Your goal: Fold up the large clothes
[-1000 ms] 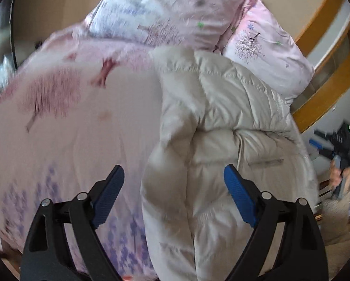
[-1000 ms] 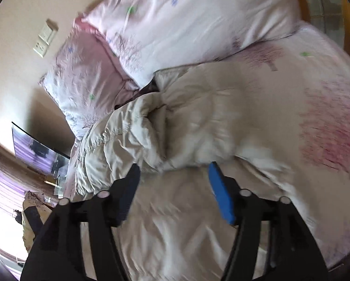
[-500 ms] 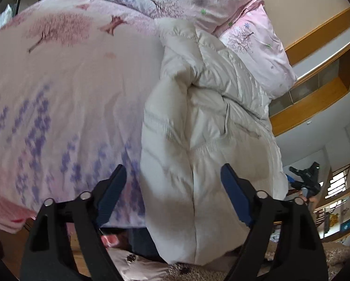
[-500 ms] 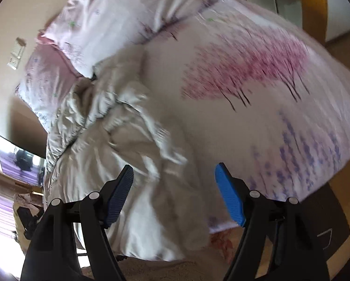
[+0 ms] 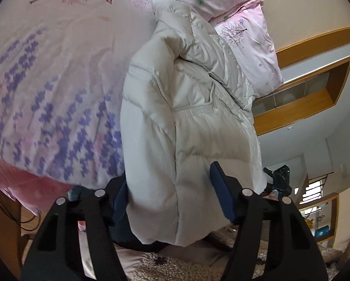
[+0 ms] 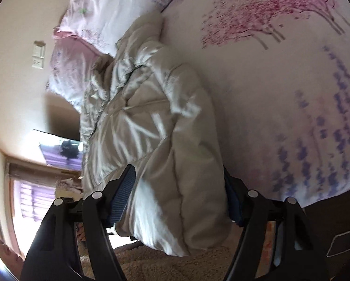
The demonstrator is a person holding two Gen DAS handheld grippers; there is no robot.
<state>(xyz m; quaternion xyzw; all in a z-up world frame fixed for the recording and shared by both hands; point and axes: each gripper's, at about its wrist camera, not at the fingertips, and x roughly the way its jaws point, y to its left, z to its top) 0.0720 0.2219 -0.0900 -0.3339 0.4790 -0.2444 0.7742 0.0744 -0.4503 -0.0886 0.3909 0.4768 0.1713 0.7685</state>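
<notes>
A cream puffer jacket [image 5: 186,107] lies lengthwise on the bed, collar toward the pillows, its bottom hem hanging over the bed's foot edge. My left gripper [image 5: 170,196] is open, its blue pads on either side of the hem. In the right wrist view the same jacket [image 6: 151,126] fills the middle. My right gripper [image 6: 177,199] is open and straddles the hem as well. Neither pair of jaws is closed on the fabric.
The bed cover [image 5: 46,75] is pink-white with purple flowers and pink trees. Pillows [image 5: 245,30] lie at the head. A shaggy rug [image 6: 175,264] lies below the bed's foot. A wooden shelf [image 5: 303,89] is on the wall, a wall socket [image 6: 38,55] near the pillows.
Both grippers have pulled back from over the jacket's middle to the foot of the bed and dropped to its hanging hem, which now sits between each pair of jaws.
</notes>
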